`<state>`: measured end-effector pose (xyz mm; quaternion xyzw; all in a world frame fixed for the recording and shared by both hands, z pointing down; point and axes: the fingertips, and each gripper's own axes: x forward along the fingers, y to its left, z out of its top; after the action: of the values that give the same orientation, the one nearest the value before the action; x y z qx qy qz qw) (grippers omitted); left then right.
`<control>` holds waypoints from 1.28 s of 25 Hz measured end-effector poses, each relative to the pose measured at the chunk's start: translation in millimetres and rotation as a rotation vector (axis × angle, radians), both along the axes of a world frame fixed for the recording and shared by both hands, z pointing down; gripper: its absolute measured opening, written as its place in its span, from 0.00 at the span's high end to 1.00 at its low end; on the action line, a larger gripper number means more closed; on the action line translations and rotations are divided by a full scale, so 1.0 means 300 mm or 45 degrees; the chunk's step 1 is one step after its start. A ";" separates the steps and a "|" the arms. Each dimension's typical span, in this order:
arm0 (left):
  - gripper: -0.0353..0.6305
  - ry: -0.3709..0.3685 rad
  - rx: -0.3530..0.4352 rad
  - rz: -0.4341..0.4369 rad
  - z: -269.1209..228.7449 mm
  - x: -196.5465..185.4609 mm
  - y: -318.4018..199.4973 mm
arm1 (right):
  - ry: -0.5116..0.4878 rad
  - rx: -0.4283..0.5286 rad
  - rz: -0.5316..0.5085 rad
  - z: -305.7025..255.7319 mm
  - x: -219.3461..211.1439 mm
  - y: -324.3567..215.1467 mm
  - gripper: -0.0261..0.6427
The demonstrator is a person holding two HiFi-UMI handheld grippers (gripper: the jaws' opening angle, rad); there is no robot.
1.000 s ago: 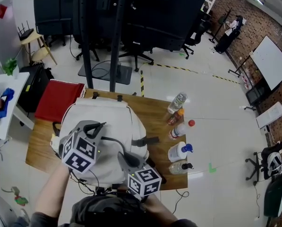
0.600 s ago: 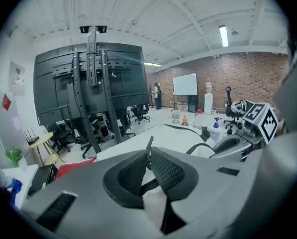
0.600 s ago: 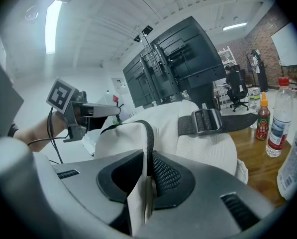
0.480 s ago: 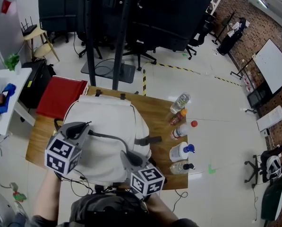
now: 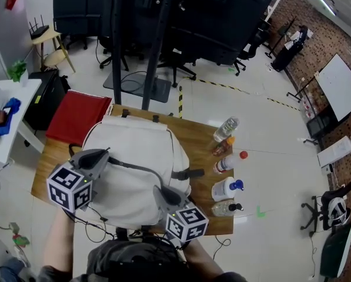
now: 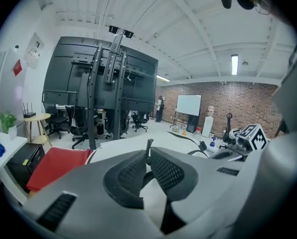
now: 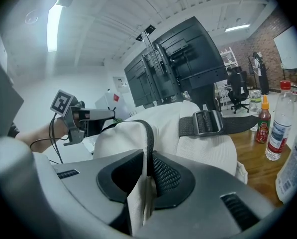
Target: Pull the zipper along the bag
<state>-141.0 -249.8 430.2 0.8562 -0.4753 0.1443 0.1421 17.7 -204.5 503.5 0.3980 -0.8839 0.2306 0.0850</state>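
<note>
The left gripper (image 6: 148,159) was pinched nearly closed on a thin dark tab (image 6: 149,145), probably the zipper pull. The right gripper (image 7: 149,166) clamped a fold of the white bag (image 5: 137,151), which lay on the wooden table (image 5: 199,135) beside bottles (image 5: 224,188).

Off-white backpack (image 5: 134,151) lying on wooden table (image 5: 199,135), dark zipper (image 5: 137,167) curving across its top
</note>
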 end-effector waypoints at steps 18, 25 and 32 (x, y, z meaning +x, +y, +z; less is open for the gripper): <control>0.86 0.178 -0.001 -0.201 0.019 -0.311 0.052 | 0.009 0.014 0.051 0.003 -0.012 -0.002 0.86; 0.86 0.328 -0.075 -0.269 0.111 -0.367 0.160 | 0.016 0.012 0.060 0.006 -0.023 -0.003 0.86; 0.86 0.626 -0.097 -0.331 0.152 -0.372 0.247 | 0.016 0.016 0.060 0.009 -0.024 -0.001 0.86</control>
<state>-252.7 -175.8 475.8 0.7915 -0.5266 -0.0693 0.3025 10.4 -204.7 506.1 0.4206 -0.8752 0.2243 0.0826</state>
